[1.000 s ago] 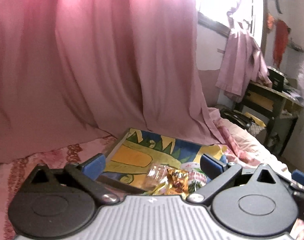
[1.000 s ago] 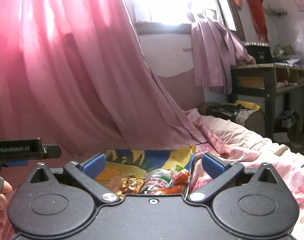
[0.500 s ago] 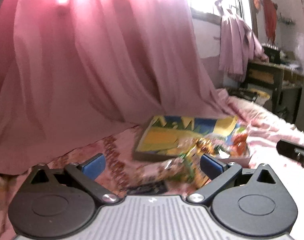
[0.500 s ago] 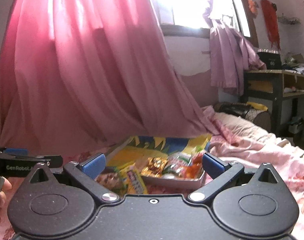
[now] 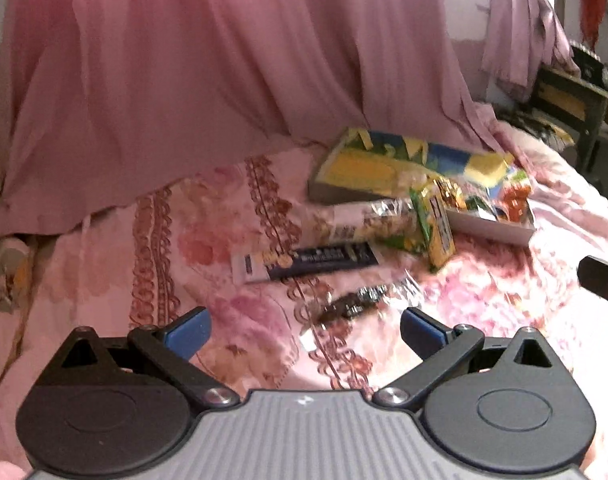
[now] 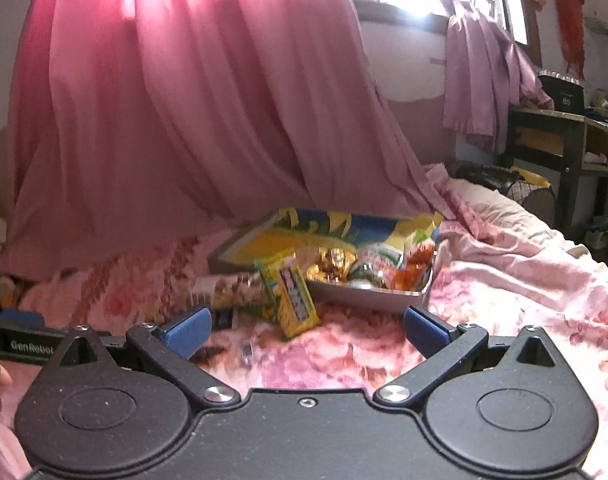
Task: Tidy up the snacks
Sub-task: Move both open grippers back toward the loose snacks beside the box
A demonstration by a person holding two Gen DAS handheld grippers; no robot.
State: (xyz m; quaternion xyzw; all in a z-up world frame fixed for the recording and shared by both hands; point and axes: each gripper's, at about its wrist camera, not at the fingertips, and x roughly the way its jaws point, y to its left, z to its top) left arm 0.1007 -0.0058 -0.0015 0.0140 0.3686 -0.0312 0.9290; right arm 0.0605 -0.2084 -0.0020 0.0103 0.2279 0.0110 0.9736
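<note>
A metal tray (image 5: 492,229) (image 6: 368,300) on the pink floral bed holds several snack packets, among them a gold one (image 6: 334,261) and an orange one (image 6: 416,264). Loose on the bedspread in front lie a yellow-green packet (image 5: 436,224) (image 6: 294,294), a long pale packet (image 5: 364,220), a dark blue bar (image 5: 308,262) and a small dark wrapper (image 5: 352,306). My left gripper (image 5: 304,330) is open and empty, just short of the dark wrapper. My right gripper (image 6: 306,328) is open and empty, short of the yellow-green packet.
A colourful flat box or book (image 5: 388,164) (image 6: 324,232) lies behind the tray. A pink curtain (image 6: 184,100) hangs behind the bed. A dark desk (image 6: 564,140) stands at the right. The other gripper's body shows at the left edge of the right wrist view (image 6: 20,344).
Both grippers have pulled back and tilted down from the tray. The loose packets on the bedspread have come into view. Both stay open.
</note>
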